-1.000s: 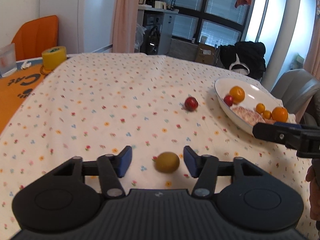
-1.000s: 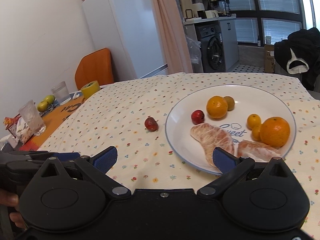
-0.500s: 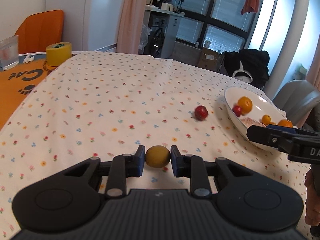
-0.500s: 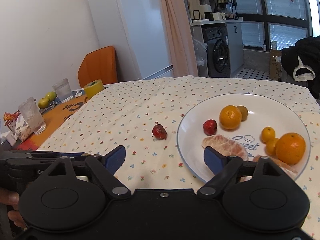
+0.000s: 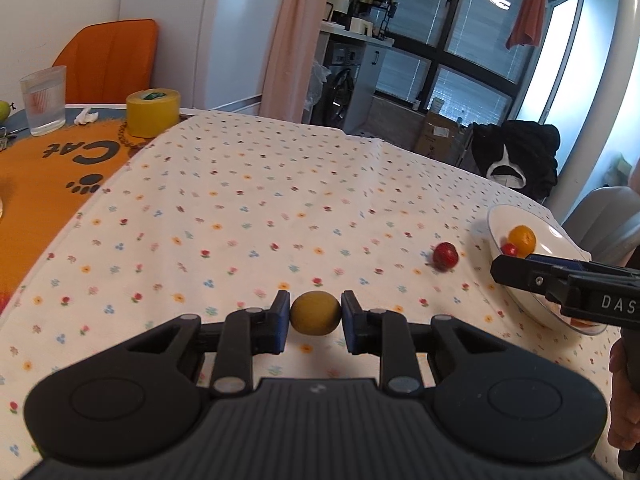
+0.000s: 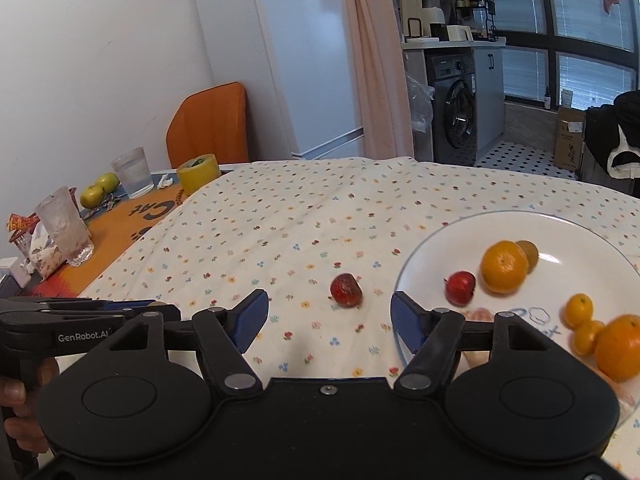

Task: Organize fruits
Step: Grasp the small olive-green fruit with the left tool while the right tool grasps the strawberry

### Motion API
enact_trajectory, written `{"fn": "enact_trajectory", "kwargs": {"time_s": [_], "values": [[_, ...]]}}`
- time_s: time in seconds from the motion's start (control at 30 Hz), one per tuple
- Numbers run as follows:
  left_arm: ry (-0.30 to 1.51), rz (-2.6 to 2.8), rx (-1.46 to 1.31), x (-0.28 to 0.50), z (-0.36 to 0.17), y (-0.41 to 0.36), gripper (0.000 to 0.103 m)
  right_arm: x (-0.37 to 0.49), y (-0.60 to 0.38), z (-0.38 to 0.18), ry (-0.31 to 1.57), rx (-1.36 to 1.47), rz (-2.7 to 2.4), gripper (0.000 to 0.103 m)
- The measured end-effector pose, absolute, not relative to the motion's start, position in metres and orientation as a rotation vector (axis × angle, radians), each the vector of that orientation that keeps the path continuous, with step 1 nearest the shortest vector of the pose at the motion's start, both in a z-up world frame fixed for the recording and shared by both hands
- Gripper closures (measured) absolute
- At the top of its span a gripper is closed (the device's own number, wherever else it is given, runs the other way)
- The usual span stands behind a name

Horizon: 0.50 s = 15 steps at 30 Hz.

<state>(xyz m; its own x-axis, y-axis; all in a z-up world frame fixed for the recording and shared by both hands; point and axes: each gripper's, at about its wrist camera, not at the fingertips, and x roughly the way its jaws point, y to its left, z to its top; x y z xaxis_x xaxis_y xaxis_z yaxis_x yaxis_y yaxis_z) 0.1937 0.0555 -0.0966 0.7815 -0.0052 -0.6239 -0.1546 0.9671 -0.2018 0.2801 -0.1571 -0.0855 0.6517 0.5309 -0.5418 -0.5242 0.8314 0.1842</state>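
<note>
Left wrist view carries the biggest change: the flowered tablecloth (image 5: 280, 200) sits lower in view than a second ago, and the left gripper (image 5: 315, 316), whose blue pads stood spread on either side of the yellow-green fruit (image 5: 315, 313) back then, now pinches it from both sides, as it did half a second ago. The fruit appears held just clear of the cloth, though contact is hard to judge. The white plate (image 6: 440, 240), which filled the middle of the right wrist view before, has slid toward the right edge, and the right gripper (image 6: 329, 320) has swung left; its jaws stay wide apart, with nothing between them, in line with the loose red fruit (image 6: 346, 289) lying on the cloth just left of the plate rim. On the plate are a large orange (image 6: 503, 267) with a small brown fruit behind it, a small red fruit (image 6: 460, 288), two little oranges and another big orange (image 6: 619, 347) near the right edge.

Readable writing: "Cat" with a paw print on the orange mat (image 5: 48, 176), "GenRobot.AI" on the left gripper's side as seen from the right wrist, and "DAS" on the right gripper's side as seen from the left wrist. Blue script on the plate is partly hidden and blurred.
</note>
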Motion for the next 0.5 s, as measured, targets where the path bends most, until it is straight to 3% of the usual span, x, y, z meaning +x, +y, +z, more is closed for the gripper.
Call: {"fn": "enact_trajectory", "kwargs": {"time_s": [0.5], "values": [[0.668, 0.115, -0.293, 0.206, -0.103, 0.084, 0.078, 0.302, -0.124, -0.099, 0.638, -0.091, 0.589, 0.04]]}}
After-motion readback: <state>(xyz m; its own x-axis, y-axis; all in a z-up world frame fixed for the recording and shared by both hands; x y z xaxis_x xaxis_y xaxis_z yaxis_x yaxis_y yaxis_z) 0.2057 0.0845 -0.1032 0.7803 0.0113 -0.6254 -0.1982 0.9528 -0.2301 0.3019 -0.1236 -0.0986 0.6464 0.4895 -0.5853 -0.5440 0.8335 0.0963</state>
